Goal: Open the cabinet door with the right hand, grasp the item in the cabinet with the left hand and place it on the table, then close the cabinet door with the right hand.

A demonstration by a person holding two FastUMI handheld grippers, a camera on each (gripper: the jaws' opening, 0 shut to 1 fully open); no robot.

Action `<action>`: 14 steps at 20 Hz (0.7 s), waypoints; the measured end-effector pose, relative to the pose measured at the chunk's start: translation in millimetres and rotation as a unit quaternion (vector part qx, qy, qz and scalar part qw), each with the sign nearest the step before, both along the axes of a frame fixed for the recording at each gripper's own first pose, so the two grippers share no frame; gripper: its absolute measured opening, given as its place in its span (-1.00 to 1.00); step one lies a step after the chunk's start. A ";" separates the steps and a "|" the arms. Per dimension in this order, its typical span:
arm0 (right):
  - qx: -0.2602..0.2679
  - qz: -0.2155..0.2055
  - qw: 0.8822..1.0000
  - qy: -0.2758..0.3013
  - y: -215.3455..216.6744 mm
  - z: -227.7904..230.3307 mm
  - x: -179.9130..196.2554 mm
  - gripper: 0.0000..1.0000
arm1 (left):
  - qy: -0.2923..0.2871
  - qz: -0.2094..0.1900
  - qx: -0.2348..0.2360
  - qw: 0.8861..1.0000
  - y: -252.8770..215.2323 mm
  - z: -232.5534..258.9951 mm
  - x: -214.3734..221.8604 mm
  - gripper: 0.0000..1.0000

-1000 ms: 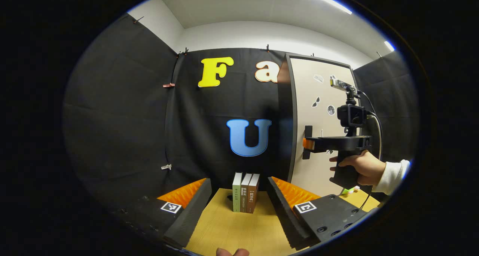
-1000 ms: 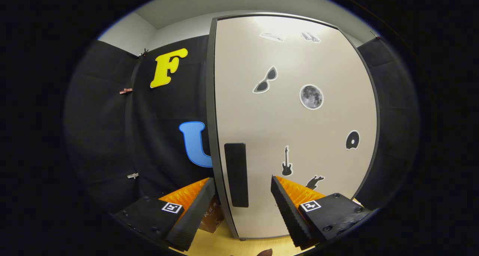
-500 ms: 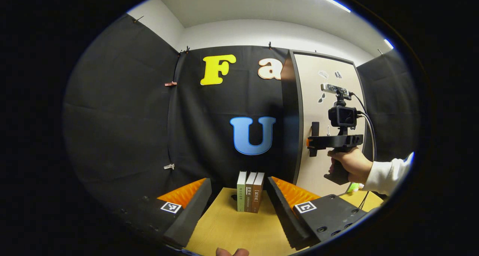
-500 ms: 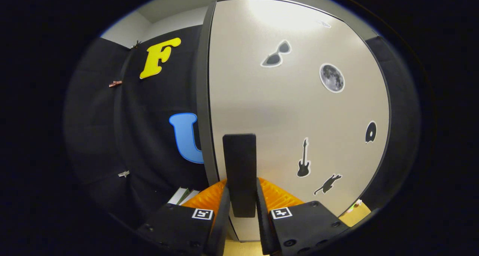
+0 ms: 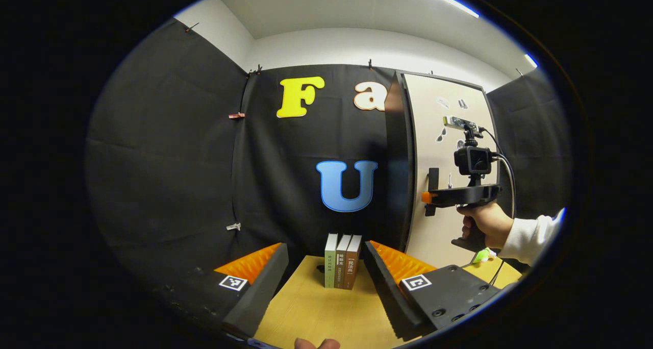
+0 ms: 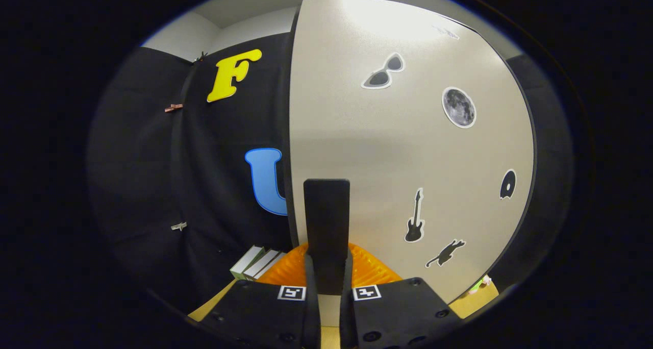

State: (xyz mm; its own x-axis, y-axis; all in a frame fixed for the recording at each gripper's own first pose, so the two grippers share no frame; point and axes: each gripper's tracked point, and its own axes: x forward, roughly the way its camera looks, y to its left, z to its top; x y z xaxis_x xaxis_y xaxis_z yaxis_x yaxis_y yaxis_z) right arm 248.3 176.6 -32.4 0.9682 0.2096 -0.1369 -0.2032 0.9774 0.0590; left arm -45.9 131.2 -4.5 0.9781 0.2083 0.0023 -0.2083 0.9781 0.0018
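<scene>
The flat, dark, upright door handle (image 6: 326,231) is clamped between the fingers of the right gripper (image 6: 327,275), so the smooth pale cabinet door (image 6: 408,150) can be swung open. The left gripper (image 5: 326,277) is held wide, facing 3 upright books (image 5: 343,261) on the wood-grain bench (image 5: 316,313).

R gripper (image 6: 326,288) fingers now clamped tighter on door handle (image 6: 326,226); cabinet door (image 6: 408,150) swung slightly.
</scene>
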 end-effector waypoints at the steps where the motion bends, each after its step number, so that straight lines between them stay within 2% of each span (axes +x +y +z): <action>1: 0.006 0.006 1.000 0.002 -1.0 0.5 -6.2 -0.63 | -0.001 0.000 0.000 1.000 -2.8 0.1 -3.9 0.87; 8: 0.013 0.044 0.999 0.006 -28.8 5.5 -63.2 -0.63 | -0.008 0.002 0.000 1.000 -16.6 4.8 -22.4 0.87; 14: 0.020 0.065 0.998 0.007 -38.0 9.6 -92.6 -0.64 | -0.014 -0.001 0.004 1.000 -31.8 8.7 -28.5 0.87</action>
